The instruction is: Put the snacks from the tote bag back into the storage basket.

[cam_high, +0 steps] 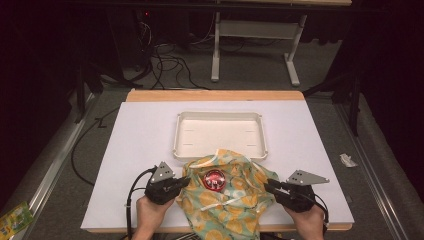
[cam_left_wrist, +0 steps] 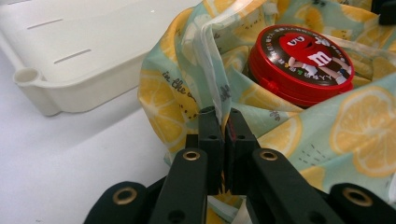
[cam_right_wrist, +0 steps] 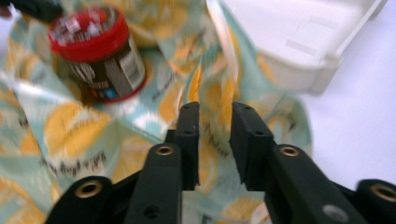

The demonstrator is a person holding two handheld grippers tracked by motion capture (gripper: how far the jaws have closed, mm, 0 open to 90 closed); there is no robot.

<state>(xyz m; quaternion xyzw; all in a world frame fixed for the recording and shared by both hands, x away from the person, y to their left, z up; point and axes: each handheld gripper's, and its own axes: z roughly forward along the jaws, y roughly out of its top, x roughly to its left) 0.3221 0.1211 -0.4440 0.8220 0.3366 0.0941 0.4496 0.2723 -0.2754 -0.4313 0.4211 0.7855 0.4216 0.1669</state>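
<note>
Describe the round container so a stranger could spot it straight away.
On the white table, just in front of the shallow white tray, lies a crumpled lemon-print cloth. The container stands upright in the middle of it, between the two grippers. It is a small dark tub with a red lid showing a red cartoon candy character.

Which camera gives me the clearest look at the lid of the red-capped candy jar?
The left gripper view: the red-lidded round candy jar sits close and sharp, its printed lid readable, nestled in the lemon-print cloth. The right gripper view shows the jar blurred, mostly its side. The high view shows it small, from above.
</note>
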